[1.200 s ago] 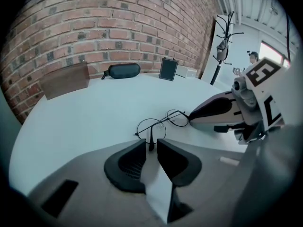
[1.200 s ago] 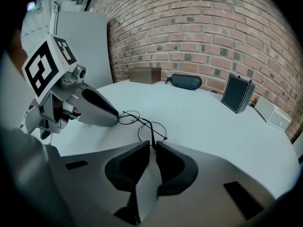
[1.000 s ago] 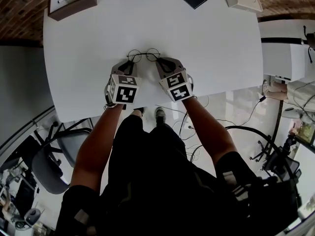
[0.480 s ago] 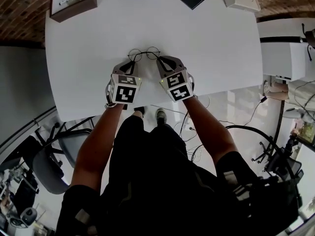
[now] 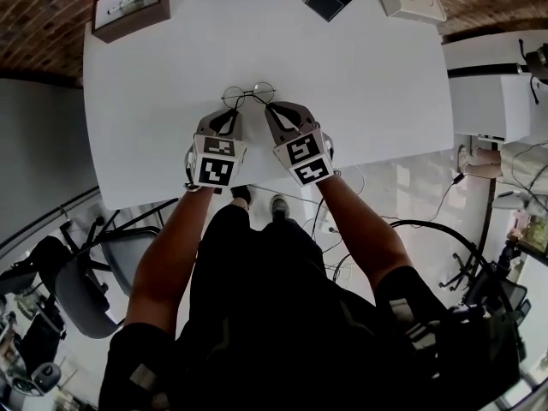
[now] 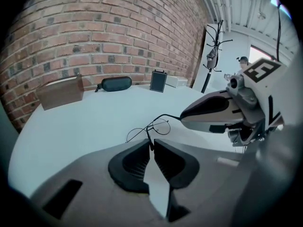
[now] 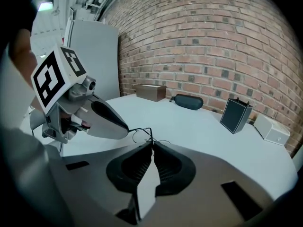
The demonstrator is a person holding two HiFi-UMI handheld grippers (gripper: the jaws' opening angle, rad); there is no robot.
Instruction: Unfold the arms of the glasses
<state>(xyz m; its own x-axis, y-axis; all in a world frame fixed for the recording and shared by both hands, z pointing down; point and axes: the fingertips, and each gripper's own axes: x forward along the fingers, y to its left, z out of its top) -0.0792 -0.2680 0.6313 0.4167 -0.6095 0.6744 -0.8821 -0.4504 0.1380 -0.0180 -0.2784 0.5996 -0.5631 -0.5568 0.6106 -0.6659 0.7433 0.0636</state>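
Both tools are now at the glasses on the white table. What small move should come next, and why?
Probably ease the two tools slowly apart, sideways. The jaws of the left tool and the right tool have just been closing, and each now pinches one thin arm of the glasses. Parting them should swing the arms open.

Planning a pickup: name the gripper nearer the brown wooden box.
Left. The left gripper lies diagonally right of the brown wooden box; the right gripper, farther right. Both grippers' jaws have just been closing on the wire glasses.
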